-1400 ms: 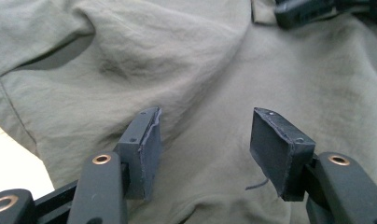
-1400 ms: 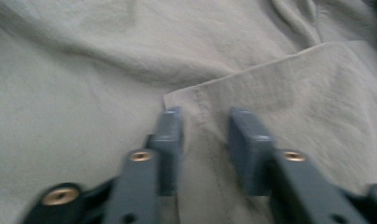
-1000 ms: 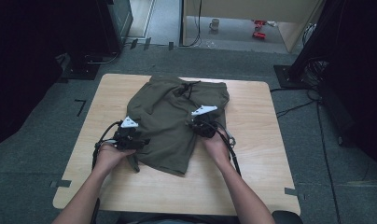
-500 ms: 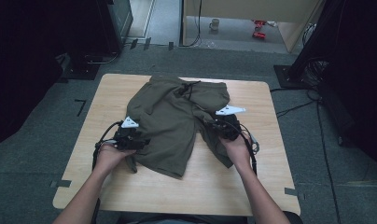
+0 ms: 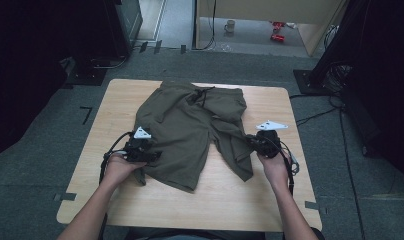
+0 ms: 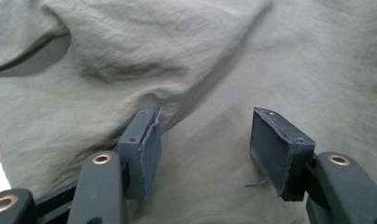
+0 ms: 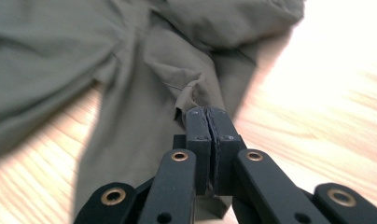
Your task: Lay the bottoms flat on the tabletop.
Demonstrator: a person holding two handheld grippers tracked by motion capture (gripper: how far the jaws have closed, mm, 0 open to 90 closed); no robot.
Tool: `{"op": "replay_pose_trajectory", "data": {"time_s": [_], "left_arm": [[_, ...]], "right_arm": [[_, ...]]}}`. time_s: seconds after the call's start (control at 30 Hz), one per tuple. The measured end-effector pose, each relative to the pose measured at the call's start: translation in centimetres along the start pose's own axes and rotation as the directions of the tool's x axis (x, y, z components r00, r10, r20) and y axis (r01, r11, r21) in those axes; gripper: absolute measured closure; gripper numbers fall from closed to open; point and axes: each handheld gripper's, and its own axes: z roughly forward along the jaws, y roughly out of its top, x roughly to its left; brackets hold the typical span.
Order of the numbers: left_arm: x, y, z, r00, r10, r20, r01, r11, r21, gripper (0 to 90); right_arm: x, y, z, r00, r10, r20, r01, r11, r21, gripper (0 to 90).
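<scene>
Right hand-held gripper (image 7: 210, 112), jaws closed together on a fold of the olive shorts (image 7: 130, 60); the pinched cloth stretches away from the shorts' main body over the light wooden tabletop (image 7: 317, 93).

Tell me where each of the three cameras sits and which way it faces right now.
High view: above the person's side of the table, looking forward and down; both forearms, left gripper, right gripper.
Left gripper view: rides the left gripper, looking onto the olive shorts; its parted black jaws rise below.
Right gripper view: rides the right gripper, looking along the tabletop at a shorts leg; its jaws are shut on the fabric edge.
Shared: all three show the shorts.
</scene>
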Motion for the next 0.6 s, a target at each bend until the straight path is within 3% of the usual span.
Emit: {"op": "replay_pose_trajectory", "data": {"time_s": [0.3, 0.47, 0.5, 0.6], "left_arm": [[-0.1, 0.0, -0.1, 0.9999, 0.002, -0.01, -0.002, 1.0, 0.009, 42.7], [-0.1, -0.1, -0.2, 0.9997, 0.014, -0.019, -0.013, 0.9998, 0.017, 43.0], [-0.1, -0.3, -0.3, 0.9991, 0.006, -0.043, -0.006, 0.9999, 0.009, 43.7], [-0.1, -0.5, -0.5, 0.9977, 0.0, -0.068, 0.001, 0.9999, 0.011, 44.6]], "right_arm": [[-2.9, -2.5, -0.7, 0.9961, 0.073, 0.049, -0.074, 0.9971, 0.02, 90.0], [-3.7, -3.1, -0.8, 0.9934, 0.078, 0.085, -0.08, 0.9963, 0.03, 90.0], [-4.3, -3.5, -0.7, 0.9905, 0.084, 0.109, -0.09, 0.9948, 0.048, 90.0], [-5.0, -4.1, -0.7, 0.9868, 0.109, 0.12, -0.118, 0.9909, 0.065, 90.0]]}}
